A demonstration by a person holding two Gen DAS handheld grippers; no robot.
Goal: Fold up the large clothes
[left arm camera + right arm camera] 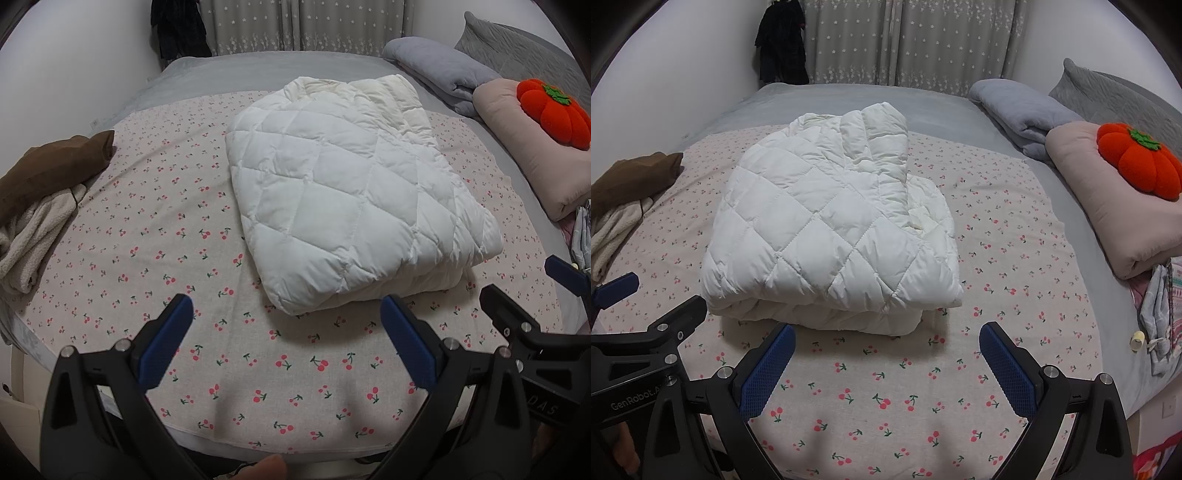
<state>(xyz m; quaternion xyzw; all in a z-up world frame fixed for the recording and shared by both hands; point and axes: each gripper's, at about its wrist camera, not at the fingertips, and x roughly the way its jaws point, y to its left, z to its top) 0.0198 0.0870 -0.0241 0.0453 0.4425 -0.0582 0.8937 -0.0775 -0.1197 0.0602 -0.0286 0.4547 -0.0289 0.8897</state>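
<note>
A white quilted jacket lies folded into a thick, squarish bundle in the middle of the bed, on a cherry-print sheet. The left tongs and the right tongs both hover just short of the bundle's near edge, spread wide and holding nothing; each shows at the edge of the other's view, so they sit side by side.

The jacket looks puffy and light, soft rather than stiff, with a smooth shell that is likely to be slippery and springy, so a fold may creep open. The folding itself appears largely done. A sound hold would probably be low on the near fold, pinching through all the layers at the two near corners rather than the top layer alone.

A brown garment and a cream fleece sit heaped at the left edge of the bed, well apart.
</note>
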